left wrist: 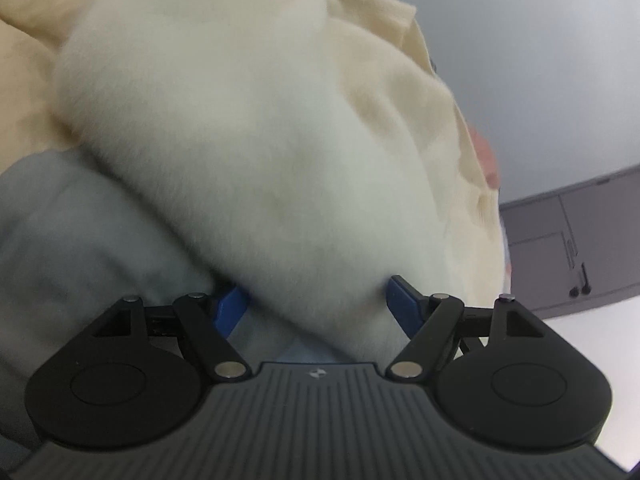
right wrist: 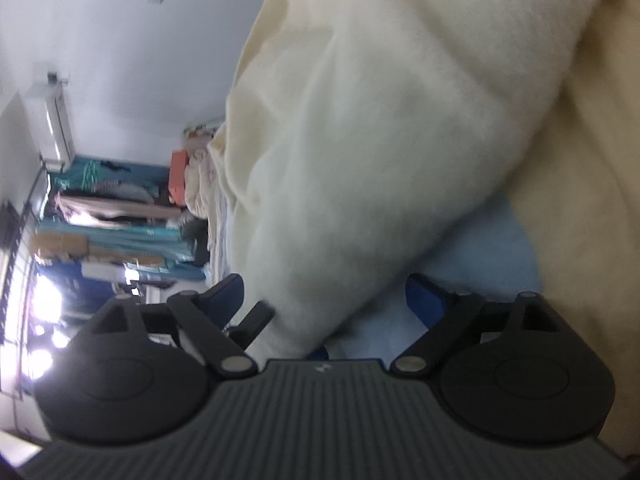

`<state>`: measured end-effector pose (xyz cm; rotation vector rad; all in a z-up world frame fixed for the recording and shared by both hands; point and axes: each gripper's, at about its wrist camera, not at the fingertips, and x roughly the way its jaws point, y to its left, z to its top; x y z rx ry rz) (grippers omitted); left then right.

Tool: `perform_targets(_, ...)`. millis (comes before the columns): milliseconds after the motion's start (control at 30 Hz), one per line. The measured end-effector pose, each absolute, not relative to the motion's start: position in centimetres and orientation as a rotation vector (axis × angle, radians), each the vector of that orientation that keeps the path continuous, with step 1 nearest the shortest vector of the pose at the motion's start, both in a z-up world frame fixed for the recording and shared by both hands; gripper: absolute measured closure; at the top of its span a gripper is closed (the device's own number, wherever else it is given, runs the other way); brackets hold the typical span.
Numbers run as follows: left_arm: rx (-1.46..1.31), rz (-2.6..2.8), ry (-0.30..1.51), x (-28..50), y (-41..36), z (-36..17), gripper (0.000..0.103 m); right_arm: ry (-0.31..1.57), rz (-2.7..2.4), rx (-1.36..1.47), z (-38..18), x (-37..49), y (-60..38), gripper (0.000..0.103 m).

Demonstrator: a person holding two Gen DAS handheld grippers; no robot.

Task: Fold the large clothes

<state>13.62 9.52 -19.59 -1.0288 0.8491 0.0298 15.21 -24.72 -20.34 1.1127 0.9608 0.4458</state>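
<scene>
The left gripper [left wrist: 316,300] has its blue fingers [left wrist: 230,306] spread wide. A fluffy white garment [left wrist: 248,152] lies between them, and I cannot tell if they press on it. From there it climbs toward 11 o'clock. A pale blue cloth [left wrist: 80,232] sits at 9 o'clock, a yellow cloth [left wrist: 456,148] at 2 o'clock, and a grey cabinet [left wrist: 576,240] at 3 o'clock.

The right gripper [right wrist: 324,296] is wide open too. The white garment hangs into the gap by its left finger [right wrist: 228,292], and the other finger is clear of it. The pale blue cloth sits at 4 o'clock, shelves [right wrist: 100,216] at 9 o'clock.
</scene>
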Motion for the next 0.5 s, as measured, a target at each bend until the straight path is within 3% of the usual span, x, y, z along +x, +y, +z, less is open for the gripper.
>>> perform_targets(500, -1.350, 0.102, 0.692, 13.0, 13.2, -21.9, 0.025, 0.851, 0.215, 1.195, -20.6, 14.9, -27.2, 0.025)
